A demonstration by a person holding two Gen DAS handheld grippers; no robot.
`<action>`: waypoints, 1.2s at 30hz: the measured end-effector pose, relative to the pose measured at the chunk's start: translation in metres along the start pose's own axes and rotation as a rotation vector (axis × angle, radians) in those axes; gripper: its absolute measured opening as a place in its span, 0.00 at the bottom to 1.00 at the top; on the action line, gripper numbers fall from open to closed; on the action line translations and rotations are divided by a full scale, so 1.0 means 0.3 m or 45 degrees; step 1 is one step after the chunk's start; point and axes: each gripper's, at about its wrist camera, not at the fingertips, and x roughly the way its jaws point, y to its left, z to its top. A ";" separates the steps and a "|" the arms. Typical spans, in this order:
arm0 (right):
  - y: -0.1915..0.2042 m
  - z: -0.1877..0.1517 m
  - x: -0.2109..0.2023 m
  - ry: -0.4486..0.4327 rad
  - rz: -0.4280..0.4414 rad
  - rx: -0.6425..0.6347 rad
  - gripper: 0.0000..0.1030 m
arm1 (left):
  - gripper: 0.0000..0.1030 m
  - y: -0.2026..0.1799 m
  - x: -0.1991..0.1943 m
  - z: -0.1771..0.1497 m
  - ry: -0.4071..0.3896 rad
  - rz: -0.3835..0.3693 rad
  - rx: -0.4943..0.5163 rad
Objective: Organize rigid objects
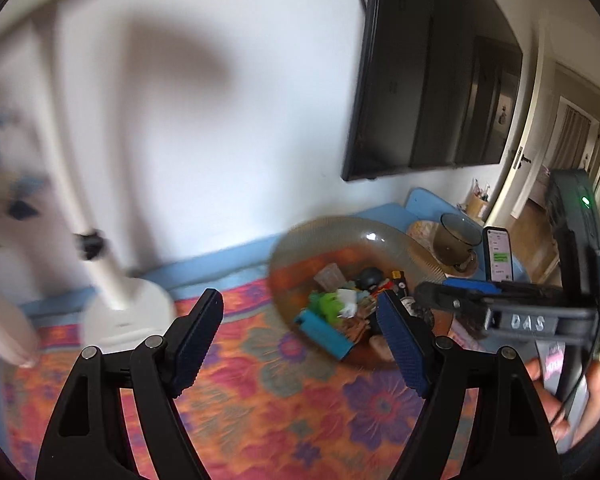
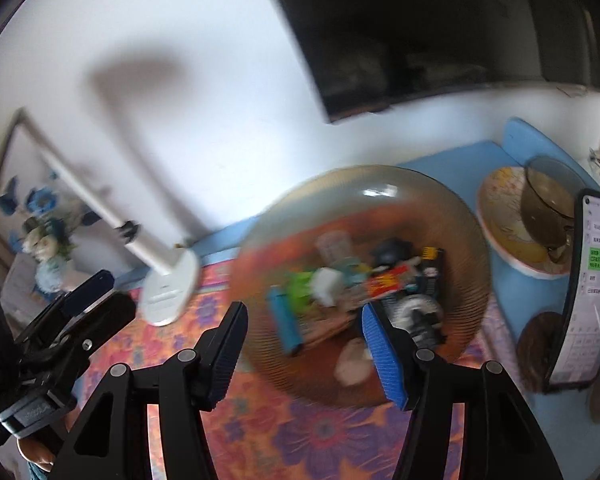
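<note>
amber glass bowl [image 2: 452, 240] of small objects lies just ahead of both empty, parted grippers [image 2: 304, 344].

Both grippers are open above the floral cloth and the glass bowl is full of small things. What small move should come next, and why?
Probably ease the right gripper forward and down toward the blue rectangular piece at the near edge of the pile in the glass bowl. Its jaws stand open and empty, and it already faces the bowl more squarely than the left gripper, which is also empty.
</note>
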 end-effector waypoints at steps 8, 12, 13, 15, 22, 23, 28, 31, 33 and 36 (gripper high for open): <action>0.336 -0.104 -0.113 -0.006 0.189 -0.169 0.58 | 0.82 0.151 -0.375 -0.082 -0.092 0.316 -0.110; 0.495 -0.227 -0.197 -0.039 0.161 -0.294 0.59 | 0.82 0.176 -0.516 -0.215 -0.115 0.471 -0.209; 0.525 -0.268 -0.220 -0.074 0.125 -0.328 0.62 | 0.82 0.173 -0.537 -0.255 -0.128 0.480 -0.224; 0.566 -0.351 -0.252 -0.137 0.050 -0.383 0.69 | 0.83 0.165 -0.565 -0.345 -0.134 0.517 -0.238; 0.596 -0.597 -0.190 -0.133 -0.142 -0.368 0.75 | 0.83 0.091 -0.552 -0.531 -0.118 0.625 -0.219; 0.602 -0.605 -0.186 -0.127 -0.142 -0.382 0.74 | 0.84 0.081 -0.562 -0.543 -0.116 0.632 -0.223; 0.601 -0.610 -0.221 -0.141 -0.189 -0.394 0.74 | 0.88 0.086 -0.566 -0.560 -0.124 0.614 -0.280; 0.580 -0.610 -0.216 -0.116 -0.209 -0.388 0.74 | 0.87 0.087 -0.554 -0.576 -0.119 0.610 -0.298; 0.570 -0.617 -0.205 -0.097 -0.220 -0.381 0.74 | 0.87 0.084 -0.543 -0.581 -0.112 0.616 -0.299; 0.545 -0.622 -0.179 -0.061 -0.213 -0.362 0.74 | 0.88 0.086 -0.522 -0.588 -0.077 0.605 -0.291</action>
